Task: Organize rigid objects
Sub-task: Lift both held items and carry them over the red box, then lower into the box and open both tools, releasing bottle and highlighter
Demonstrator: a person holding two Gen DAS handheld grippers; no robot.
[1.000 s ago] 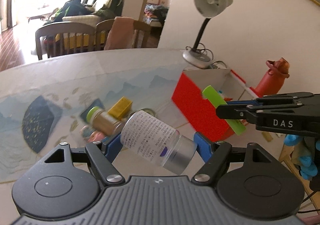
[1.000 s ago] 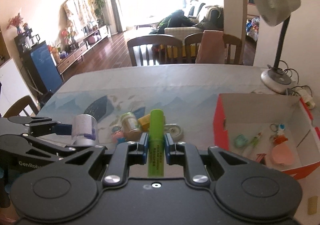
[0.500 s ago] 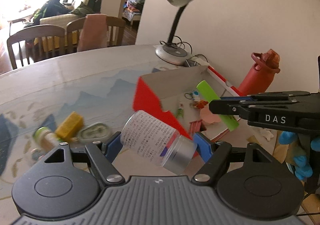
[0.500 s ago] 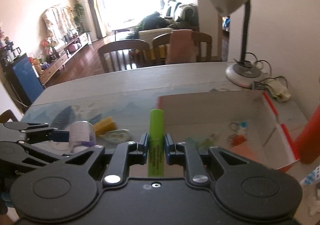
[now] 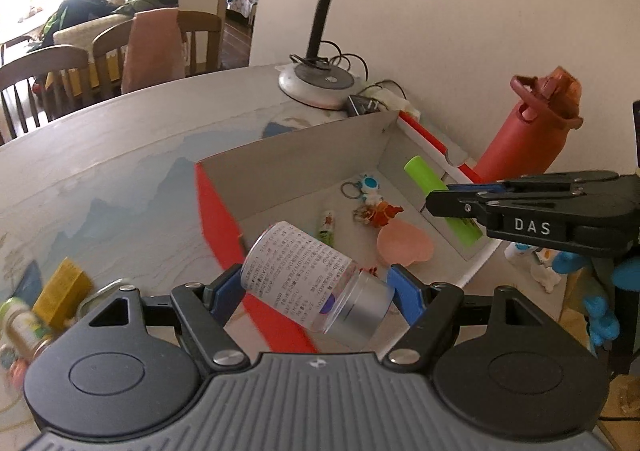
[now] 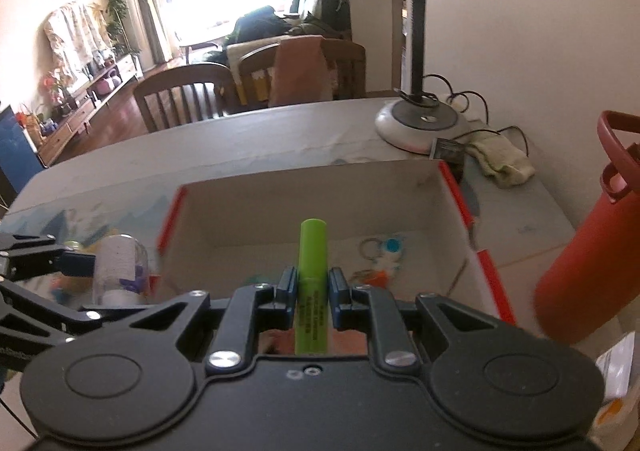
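My left gripper (image 5: 316,287) is shut on a clear bottle with a printed label and silver cap (image 5: 308,275), held tilted over the near left corner of the red cardboard box (image 5: 216,219). My right gripper (image 6: 313,287) is shut on a green tube (image 6: 313,267), held above the box's inside (image 6: 280,211). The tube and right gripper also show in the left wrist view (image 5: 440,207). The bottle shows in the right wrist view (image 6: 118,267). In the box lie a keyring (image 5: 366,187), a pink heart-shaped piece (image 5: 404,247) and small bits.
A red water bottle (image 5: 524,131) stands right of the box. A desk lamp base (image 5: 316,85) with cords sits behind it. A yellow box (image 5: 60,287) and a small jar (image 5: 24,331) lie on the table at the left. Chairs (image 6: 180,95) stand beyond the table.
Both grippers have moved right, from over the loose items to above the red box. The bottle and green tube stay gripped.
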